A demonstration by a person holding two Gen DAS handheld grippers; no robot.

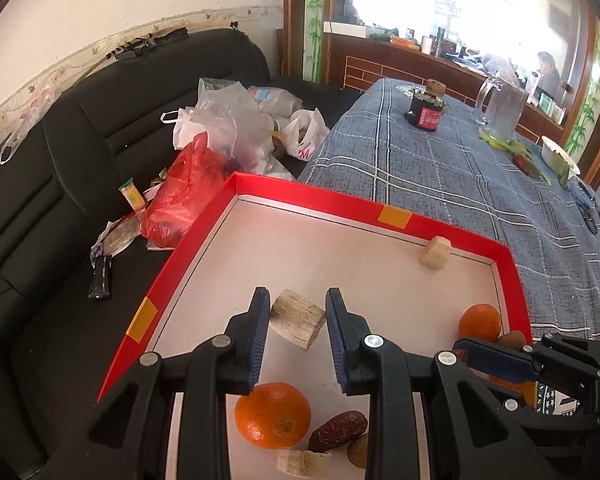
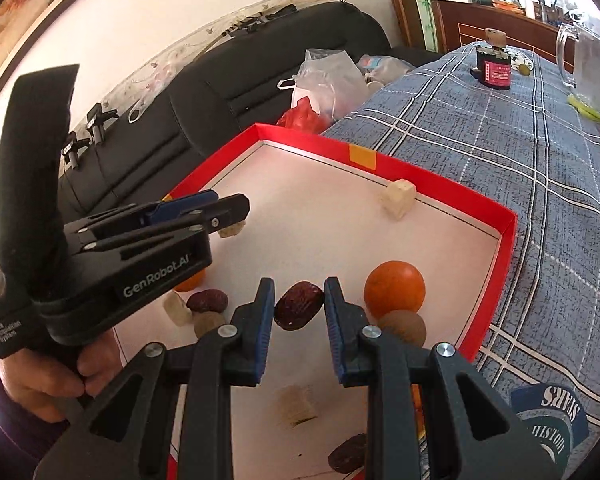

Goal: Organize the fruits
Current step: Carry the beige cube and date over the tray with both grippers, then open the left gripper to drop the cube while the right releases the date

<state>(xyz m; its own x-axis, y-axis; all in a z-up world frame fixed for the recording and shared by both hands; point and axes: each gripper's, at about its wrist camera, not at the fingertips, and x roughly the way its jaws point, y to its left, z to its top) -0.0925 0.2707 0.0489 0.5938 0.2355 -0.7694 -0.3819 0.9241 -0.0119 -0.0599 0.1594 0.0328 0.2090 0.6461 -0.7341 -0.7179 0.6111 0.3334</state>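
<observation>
Both grippers hang over a red-walled tray (image 1: 514, 276) with a white floor, on a table under a blue plaid cloth (image 1: 440, 168). Left gripper (image 1: 298, 316), jaws parted, frames a pale cut chunk (image 1: 298, 320) without visibly pinching it. Right gripper (image 2: 299, 306), also parted, brackets a dark red date (image 2: 299, 306) — whether the pads touch it cannot be told. Just beyond the date sit an orange (image 2: 394, 290) and a brown round fruit (image 2: 404, 326), touching, near the tray's right wall. Nearer the left gripper lie a 2nd orange (image 1: 273, 416), a 2nd date (image 1: 338, 431) and another pale chunk (image 1: 302, 465); 1 more chunk (image 1: 435, 253) rests alone at the far wall. Judging by this scatter, sorting looks barely begun — kinds remain mixed, nothing clearly grouped, and most pieces seem yet to be moved.
</observation>
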